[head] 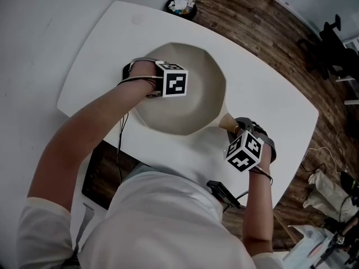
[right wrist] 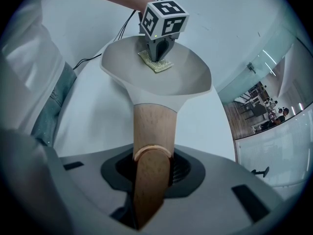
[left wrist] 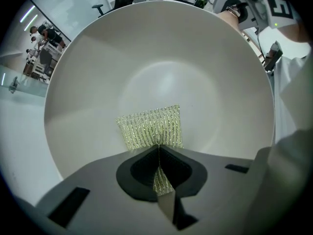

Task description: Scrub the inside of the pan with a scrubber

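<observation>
A cream pan (head: 196,72) sits on the white table, with its wooden handle (right wrist: 152,126) pointing toward me. My right gripper (right wrist: 151,173) is shut on that handle (head: 229,122) near its end. A yellow-green mesh scrubber (left wrist: 150,126) lies flat on the pan's inner wall (left wrist: 161,58). My left gripper (left wrist: 157,148) is shut on the scrubber's near edge and points steeply down into the pan. In the right gripper view the scrubber (right wrist: 156,63) shows under the left gripper (right wrist: 157,58), at the pan's left side. In the head view the left gripper's marker cube (head: 174,80) hides the scrubber.
The white table (head: 112,43) has rounded corners; wood floor lies beyond it. A dark round container (head: 180,5) with small items stands at the far edge. A dark tablet-like slab (head: 98,175) lies at the near left edge. Cables trail from both grippers.
</observation>
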A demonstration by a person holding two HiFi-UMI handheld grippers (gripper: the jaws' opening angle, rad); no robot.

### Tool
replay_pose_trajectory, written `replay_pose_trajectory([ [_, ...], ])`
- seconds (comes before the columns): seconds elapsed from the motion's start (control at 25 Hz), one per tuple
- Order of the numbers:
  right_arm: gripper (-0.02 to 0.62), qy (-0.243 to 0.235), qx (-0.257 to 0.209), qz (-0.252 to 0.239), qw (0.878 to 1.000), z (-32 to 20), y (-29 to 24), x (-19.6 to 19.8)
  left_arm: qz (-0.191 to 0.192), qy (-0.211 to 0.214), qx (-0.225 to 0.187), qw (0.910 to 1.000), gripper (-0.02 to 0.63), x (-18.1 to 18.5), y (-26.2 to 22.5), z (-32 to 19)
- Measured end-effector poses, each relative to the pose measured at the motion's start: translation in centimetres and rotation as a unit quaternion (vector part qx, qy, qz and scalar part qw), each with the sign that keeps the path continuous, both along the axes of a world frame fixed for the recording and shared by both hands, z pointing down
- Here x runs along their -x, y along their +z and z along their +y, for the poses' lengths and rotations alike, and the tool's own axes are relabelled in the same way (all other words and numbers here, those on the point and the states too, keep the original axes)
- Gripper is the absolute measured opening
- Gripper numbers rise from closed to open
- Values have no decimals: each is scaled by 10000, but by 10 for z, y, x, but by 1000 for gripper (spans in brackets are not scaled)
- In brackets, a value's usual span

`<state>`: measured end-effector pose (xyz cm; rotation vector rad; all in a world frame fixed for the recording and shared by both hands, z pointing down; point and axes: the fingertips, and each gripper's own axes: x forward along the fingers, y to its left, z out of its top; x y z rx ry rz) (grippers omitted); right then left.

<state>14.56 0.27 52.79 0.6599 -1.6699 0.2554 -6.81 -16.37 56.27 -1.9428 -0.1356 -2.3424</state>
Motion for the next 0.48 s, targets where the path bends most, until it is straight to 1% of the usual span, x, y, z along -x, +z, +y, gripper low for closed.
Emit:
replay_pose_trajectory([
  [0.08, 114, -4, 14, 5, 10000, 0, 0, 0, 24, 99, 13, 9999, 18, 2, -1, 4],
  [0.2, 114, -12, 39, 11, 10000, 1, 0, -1, -3, 105, 151, 9998, 17, 6, -1, 13],
  [0.48, 114, -6, 47, 22, 10000, 2, 0, -1, -152, -50, 752, 9970, 18, 11, 0, 37],
])
